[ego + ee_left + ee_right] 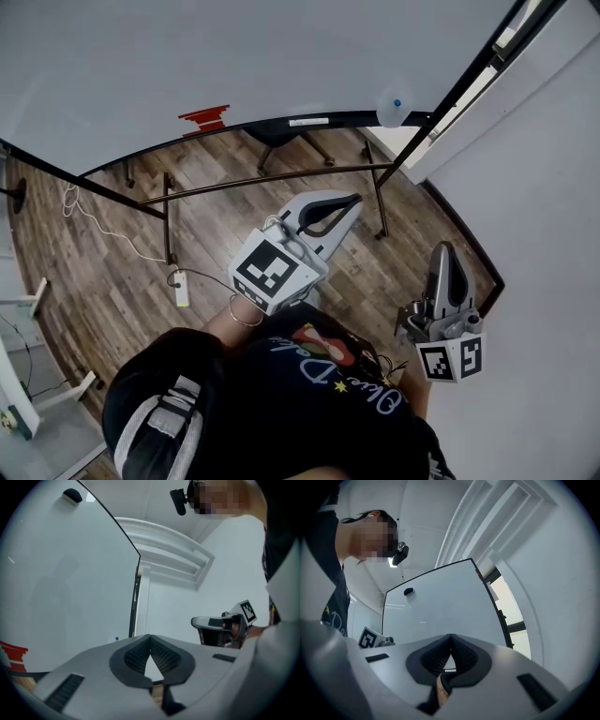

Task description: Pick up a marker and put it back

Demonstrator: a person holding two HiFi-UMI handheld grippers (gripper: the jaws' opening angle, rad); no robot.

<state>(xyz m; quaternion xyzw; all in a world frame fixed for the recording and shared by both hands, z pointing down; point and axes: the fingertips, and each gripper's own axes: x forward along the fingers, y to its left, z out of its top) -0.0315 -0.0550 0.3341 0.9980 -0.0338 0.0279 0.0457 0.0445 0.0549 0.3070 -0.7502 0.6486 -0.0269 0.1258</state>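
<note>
My left gripper [351, 201] is held level out over the wooden floor, facing the whiteboard [187, 56]. Its jaws meet at the tips with nothing between them [150, 637]. To its right, my right gripper [443, 251] is also shut and empty [450, 637]. A small blue-tipped object [396, 103] sits at the whiteboard's lower right corner and shows as a blue dot [116, 639] in the left gripper view; I cannot tell whether it is a marker. A red object [206, 119] lies on the board's lower edge.
The whiteboard stands on a black metal frame [272, 176] with legs on the wood floor. A black piece [408, 591] sticks high on the board. A white wall [553, 234] is close on the right. A white power strip and cable [181, 289] lie on the floor at left.
</note>
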